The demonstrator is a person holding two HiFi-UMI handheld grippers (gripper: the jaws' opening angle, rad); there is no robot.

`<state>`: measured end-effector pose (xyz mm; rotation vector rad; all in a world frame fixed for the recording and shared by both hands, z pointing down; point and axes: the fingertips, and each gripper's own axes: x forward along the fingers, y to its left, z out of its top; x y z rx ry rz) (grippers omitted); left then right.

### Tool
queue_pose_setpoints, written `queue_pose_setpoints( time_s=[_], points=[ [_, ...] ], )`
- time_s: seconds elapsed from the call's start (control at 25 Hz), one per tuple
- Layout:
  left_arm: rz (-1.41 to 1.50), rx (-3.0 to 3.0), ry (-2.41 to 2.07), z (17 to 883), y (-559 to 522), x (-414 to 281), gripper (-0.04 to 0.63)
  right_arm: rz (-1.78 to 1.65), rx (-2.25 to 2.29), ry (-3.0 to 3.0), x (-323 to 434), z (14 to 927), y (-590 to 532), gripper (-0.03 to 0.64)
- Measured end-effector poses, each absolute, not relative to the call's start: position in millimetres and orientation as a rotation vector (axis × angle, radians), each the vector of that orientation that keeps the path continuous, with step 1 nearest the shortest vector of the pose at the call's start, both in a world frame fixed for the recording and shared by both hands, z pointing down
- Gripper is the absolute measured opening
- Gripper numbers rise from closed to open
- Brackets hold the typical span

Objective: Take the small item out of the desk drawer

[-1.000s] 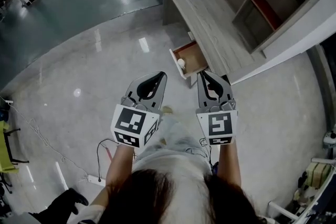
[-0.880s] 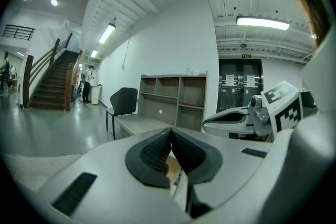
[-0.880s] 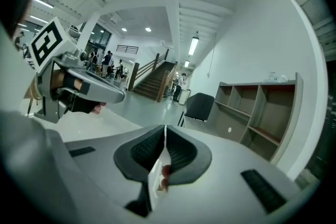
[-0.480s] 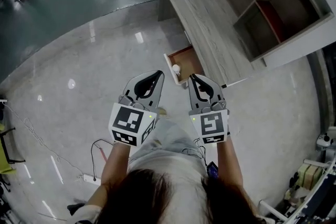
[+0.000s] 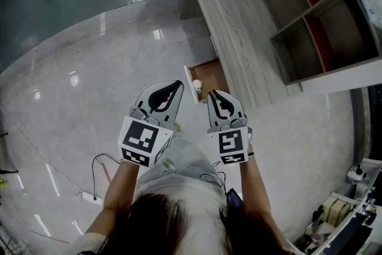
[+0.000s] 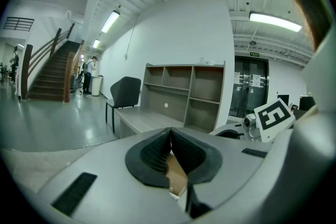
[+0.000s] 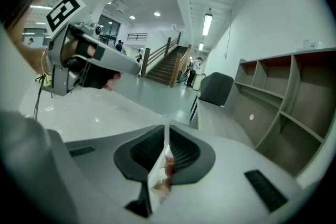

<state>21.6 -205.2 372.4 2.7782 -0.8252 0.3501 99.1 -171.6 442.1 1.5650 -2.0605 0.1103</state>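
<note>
**Both grippers closed, hovering short of the open drawer**

The left gripper (image 5: 174, 89) and right gripper (image 5: 215, 97) are hanging side by side, jaws pressed together and gripping nothing. The desk drawer (image 5: 213, 73) is standing open at the right gripper's twelve o'clock. The small white item (image 5: 197, 84) is lying inside, by the front panel.

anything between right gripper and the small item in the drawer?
Head view: only bare wooden bottom of the drawer between the right gripper and the small white item; nothing else there.
</note>
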Motion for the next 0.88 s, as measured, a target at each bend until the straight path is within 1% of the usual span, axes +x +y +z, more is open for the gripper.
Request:
queue_pose_setpoints(
  time_s=[0.88],
  points=[
    [0.409, 2.671, -0.94, 430, -285, 23, 0.017, 0.284, 1.289, -1.941, 122, 565, -223, 0.031]
  ],
)
